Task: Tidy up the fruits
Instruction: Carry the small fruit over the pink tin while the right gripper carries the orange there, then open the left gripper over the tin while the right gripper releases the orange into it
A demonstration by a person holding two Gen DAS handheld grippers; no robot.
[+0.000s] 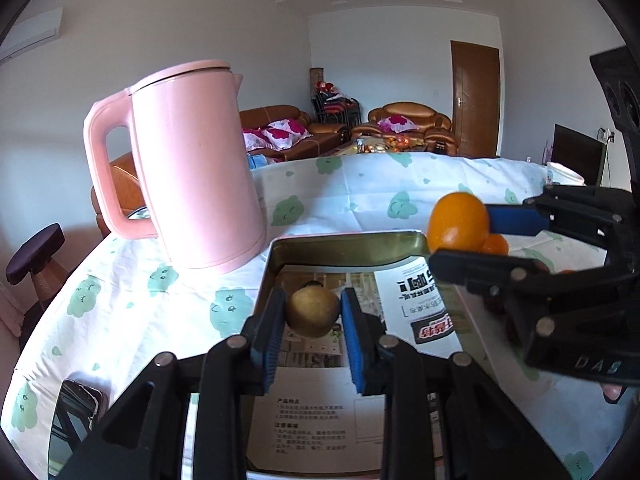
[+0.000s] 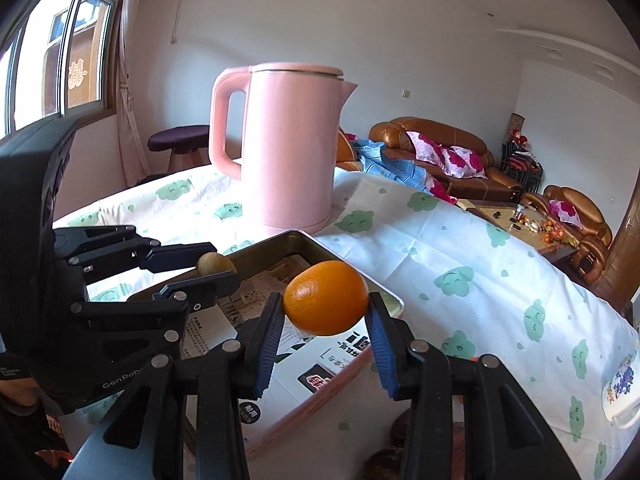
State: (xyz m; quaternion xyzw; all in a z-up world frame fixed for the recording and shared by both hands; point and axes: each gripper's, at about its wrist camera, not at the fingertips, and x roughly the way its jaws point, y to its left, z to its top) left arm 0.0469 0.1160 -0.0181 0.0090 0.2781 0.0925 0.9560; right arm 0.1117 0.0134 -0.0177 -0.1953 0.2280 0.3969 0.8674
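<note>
The right tongs (image 2: 326,316) held a smooth orange (image 2: 326,298) across its middle above the near corner of the metal tray (image 2: 394,300), while the left tongs (image 1: 312,316) were closed on a small brownish fruit (image 1: 313,311), possibly a kiwi, over the tray's paper-lined floor. Both fruits looked light, round and bruisable, so a gentle grip across the widest part seemed wise. "GenRobo" showed on the left tool's body; the Chinese print on the leaflets (image 1: 420,300) was too small to read.
</note>
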